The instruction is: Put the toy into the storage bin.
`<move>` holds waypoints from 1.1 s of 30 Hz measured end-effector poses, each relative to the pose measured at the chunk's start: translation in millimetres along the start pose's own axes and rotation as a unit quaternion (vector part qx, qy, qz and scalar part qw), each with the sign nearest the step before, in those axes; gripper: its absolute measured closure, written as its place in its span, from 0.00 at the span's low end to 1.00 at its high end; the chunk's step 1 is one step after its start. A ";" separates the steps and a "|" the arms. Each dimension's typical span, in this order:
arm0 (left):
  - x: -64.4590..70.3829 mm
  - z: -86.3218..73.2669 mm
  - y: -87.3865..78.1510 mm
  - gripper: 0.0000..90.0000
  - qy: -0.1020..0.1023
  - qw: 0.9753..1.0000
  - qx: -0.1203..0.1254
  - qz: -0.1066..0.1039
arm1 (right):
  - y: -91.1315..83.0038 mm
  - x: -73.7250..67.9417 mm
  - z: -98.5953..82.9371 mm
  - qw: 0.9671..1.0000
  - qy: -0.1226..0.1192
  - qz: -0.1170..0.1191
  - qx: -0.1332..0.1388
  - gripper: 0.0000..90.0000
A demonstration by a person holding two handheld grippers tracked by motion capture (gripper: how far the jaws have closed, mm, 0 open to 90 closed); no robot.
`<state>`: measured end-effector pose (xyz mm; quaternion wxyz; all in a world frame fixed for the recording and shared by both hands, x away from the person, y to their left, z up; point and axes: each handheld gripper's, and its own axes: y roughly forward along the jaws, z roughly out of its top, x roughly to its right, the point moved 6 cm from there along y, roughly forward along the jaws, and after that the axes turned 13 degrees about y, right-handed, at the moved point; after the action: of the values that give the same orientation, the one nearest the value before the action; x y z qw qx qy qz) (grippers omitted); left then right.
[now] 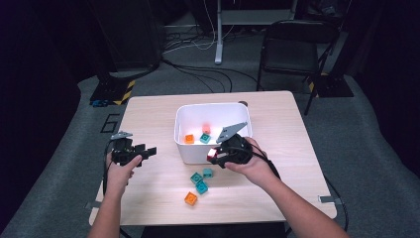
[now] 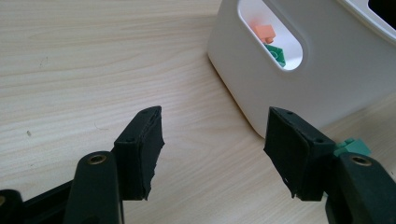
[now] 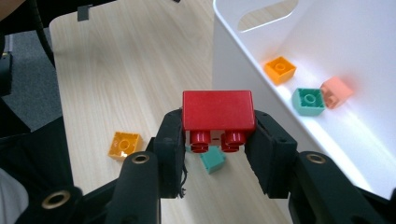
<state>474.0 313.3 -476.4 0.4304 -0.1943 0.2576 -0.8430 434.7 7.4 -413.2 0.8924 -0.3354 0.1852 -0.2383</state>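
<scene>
My right gripper (image 3: pixel 218 135) is shut on a red brick (image 3: pixel 218 112), held studs down just in front of the white bin's near wall (image 1: pixel 193 151); it also shows as a red spot (image 1: pixel 212 153) in the high view. Inside the white bin (image 3: pixel 243 51) lie an orange brick (image 3: pixel 280 69), a teal brick (image 3: pixel 308 101) and a pale pink brick (image 3: pixel 337 91). On the table in front of the bin lie teal bricks (image 1: pixel 200 179) and an orange brick (image 1: pixel 190 198). My left gripper (image 1: pixel 148 150) stands open at the table's left, jaws empty (image 2: pixel 215 149).
The wooden table (image 1: pixel 148 119) has free room to the left of and behind the bin. A black folding chair (image 1: pixel 292 47) stands beyond the table's far edge. Cables trail across the grey floor (image 1: pixel 198 74).
</scene>
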 end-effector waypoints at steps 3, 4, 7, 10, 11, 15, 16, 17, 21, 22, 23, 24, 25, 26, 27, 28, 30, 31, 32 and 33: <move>-0.2 0.0 -0.1 0.41 -0.001 1.000 0.000 0.000 | -2.3 3.7 6.9 1.000 -0.004 -0.004 0.000 0.65; -1.0 0.1 -0.3 0.41 0.004 1.000 0.001 0.000 | -2.7 5.4 9.4 1.000 -0.005 -0.007 0.001 0.65; -0.5 0.0 -0.7 0.41 -0.003 1.000 0.001 0.000 | -3.8 10.8 16.9 1.000 0.000 -0.009 0.005 0.65; -0.7 0.0 -0.5 0.41 -0.002 1.000 0.001 0.001 | -3.8 15.2 22.3 1.000 0.000 -0.015 0.007 0.65; -0.8 0.1 -0.3 0.41 0.000 1.000 0.001 0.001 | -4.0 17.0 24.7 1.000 -0.002 -0.018 0.007 0.65; -0.8 0.1 -0.5 0.41 -0.002 1.000 0.001 0.001 | -3.8 25.4 34.6 1.000 0.002 -0.021 0.013 0.65; -1.0 -0.1 -0.6 0.41 -0.002 1.000 0.001 0.001 | -3.3 27.9 37.1 1.000 0.001 -0.021 0.015 0.65; -1.2 -0.1 -0.6 0.41 -0.002 1.000 0.001 0.001 | -2.9 30.0 39.0 1.000 0.005 -0.023 0.015 0.65; -1.7 0.0 -0.6 0.41 -0.001 1.000 0.002 0.001 | 0.6 40.4 47.0 0.999 0.016 -0.027 0.020 0.65; -1.5 -0.1 -0.7 0.41 -0.001 1.000 0.001 0.001 | 2.5 43.4 49.1 0.999 0.020 -0.031 0.021 0.65; -1.5 -0.1 -0.7 0.41 -0.001 1.000 0.001 0.001 | 3.6 45.4 50.4 0.999 0.019 -0.032 0.021 0.65; -1.4 -0.1 -0.8 0.41 -0.002 1.000 0.001 0.000 | 5.0 47.1 51.7 0.999 0.023 -0.033 0.021 0.65; -2.2 0.0 -0.8 0.41 0.003 1.000 0.002 0.000 | 6.5 48.8 53.3 0.999 0.025 -0.033 0.020 0.65; -2.3 -0.1 -0.9 0.41 0.002 1.000 0.002 0.001 | 8.3 50.6 54.9 0.999 0.029 -0.036 0.020 0.65; -2.4 -0.1 -1.0 0.41 0.002 1.000 0.002 0.001 | 10.5 53.8 57.1 0.999 0.024 -0.037 0.020 0.65; -2.5 -0.1 -1.0 0.41 0.002 1.000 0.002 0.001 | 12.3 55.9 58.9 0.999 0.025 -0.040 0.021 0.65; -2.1 -0.1 -1.1 0.41 -0.003 1.000 0.003 0.001 | 15.9 58.5 61.4 0.998 0.036 -0.041 0.021 0.65; -2.2 0.1 -1.1 0.41 -0.003 1.000 0.004 0.001 | 17.9 61.2 62.7 0.998 0.034 -0.042 0.020 0.65; -2.3 0.1 -1.2 0.41 -0.004 1.000 0.005 0.001 | 19.9 62.9 63.8 0.998 0.037 -0.045 0.018 0.65; -2.4 0.2 -1.3 0.41 -0.004 1.000 0.005 0.001 | 21.8 64.6 65.1 0.998 0.038 -0.047 0.016 0.65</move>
<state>474.7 315.9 -475.8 0.4333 -0.1951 0.2519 -0.8430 526.1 19.5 -393.2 0.8777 -0.3199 0.1992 -0.2959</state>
